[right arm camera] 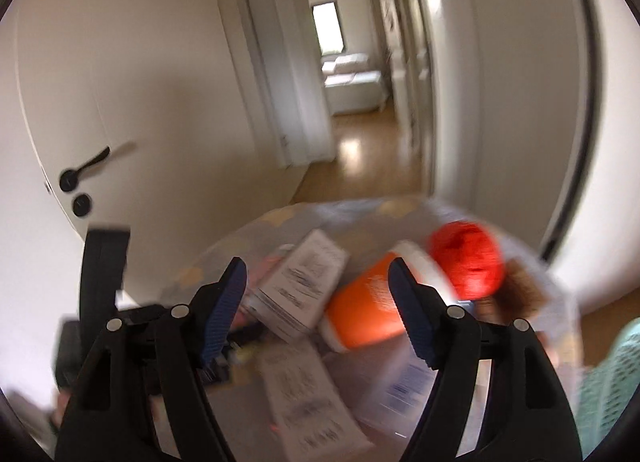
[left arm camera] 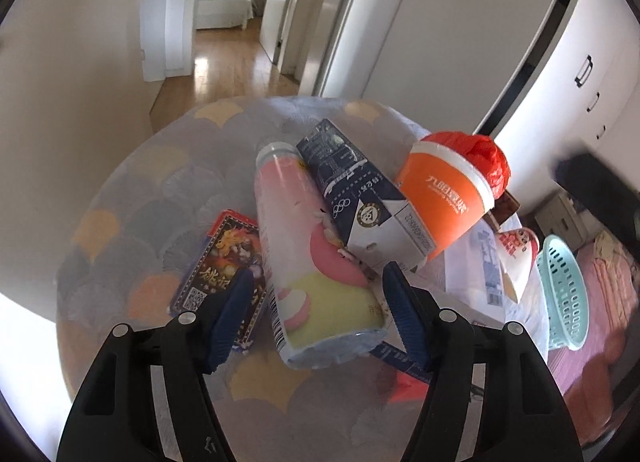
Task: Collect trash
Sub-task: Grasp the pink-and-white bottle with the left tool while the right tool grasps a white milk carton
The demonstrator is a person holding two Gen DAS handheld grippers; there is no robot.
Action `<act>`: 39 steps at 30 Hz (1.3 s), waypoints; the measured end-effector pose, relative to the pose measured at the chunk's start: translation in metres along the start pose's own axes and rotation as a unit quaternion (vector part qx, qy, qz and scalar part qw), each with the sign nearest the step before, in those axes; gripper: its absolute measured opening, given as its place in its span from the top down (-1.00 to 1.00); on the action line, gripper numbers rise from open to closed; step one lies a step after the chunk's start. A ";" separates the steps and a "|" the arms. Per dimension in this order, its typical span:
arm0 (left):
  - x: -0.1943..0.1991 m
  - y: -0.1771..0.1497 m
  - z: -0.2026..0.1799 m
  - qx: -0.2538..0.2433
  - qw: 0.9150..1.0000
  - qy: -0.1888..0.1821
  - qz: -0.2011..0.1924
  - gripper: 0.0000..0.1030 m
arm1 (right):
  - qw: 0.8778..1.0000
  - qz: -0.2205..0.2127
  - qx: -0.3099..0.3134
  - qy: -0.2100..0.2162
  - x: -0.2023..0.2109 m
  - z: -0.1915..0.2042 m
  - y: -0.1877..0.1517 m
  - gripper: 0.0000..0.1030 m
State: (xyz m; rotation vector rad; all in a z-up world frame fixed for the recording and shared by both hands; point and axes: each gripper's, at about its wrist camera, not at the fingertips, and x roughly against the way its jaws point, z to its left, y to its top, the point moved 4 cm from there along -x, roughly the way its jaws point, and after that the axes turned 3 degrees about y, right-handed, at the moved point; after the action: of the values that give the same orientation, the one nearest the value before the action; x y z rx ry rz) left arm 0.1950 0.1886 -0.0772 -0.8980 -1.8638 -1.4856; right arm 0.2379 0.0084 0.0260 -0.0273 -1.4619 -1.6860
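Round table (left arm camera: 120, 190) crowded; left fingers (left arm camera: 236, 314) spread around pink bottle (left arm camera: 304, 262); right fingers (right arm camera: 226, 310) spread, empty.

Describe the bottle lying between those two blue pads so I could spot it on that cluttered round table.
On the round table with the scalloped cloth, find the orange cup. Left of it lies a navy carton; the bottle lies beside that. Alone among them, it wears a pink and pale-yellow label.

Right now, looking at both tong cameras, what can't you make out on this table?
- Right wrist view: motion blur smears the print on the orange cup and white carton.
- Left wrist view: the pink bottle overlaps part of the card packet.
- Left wrist view: the frame edge crops the teal basket.
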 end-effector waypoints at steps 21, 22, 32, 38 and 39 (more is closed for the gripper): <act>0.008 -0.035 0.010 0.008 0.999 -0.031 -0.016 -0.02 | 0.972 0.167 -0.151 0.074 -0.121 -0.005 -0.022 -0.46; 0.008 -0.037 0.010 0.009 0.999 -0.032 -0.015 -0.02 | 0.972 0.166 -0.147 0.071 -0.122 -0.004 -0.022 -0.46; 0.031 -0.068 0.009 -0.002 0.999 -0.027 -0.017 -0.01 | 0.976 0.170 -0.115 0.072 -0.107 -0.001 -0.033 0.07; 0.053 -0.100 0.009 -0.005 1.000 -0.020 -0.008 -0.01 | 0.974 0.185 -0.094 0.089 -0.087 0.007 -0.048 0.22; 0.057 -0.107 0.008 -0.005 1.000 -0.022 -0.004 -0.01 | 0.972 0.189 -0.098 0.097 -0.085 0.007 -0.053 0.22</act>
State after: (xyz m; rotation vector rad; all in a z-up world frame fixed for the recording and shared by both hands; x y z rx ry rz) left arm 0.0748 0.1887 -0.0961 -0.9355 -1.8958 -1.4924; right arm 0.2541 0.0595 -0.0585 -0.2285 -1.0647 -1.4664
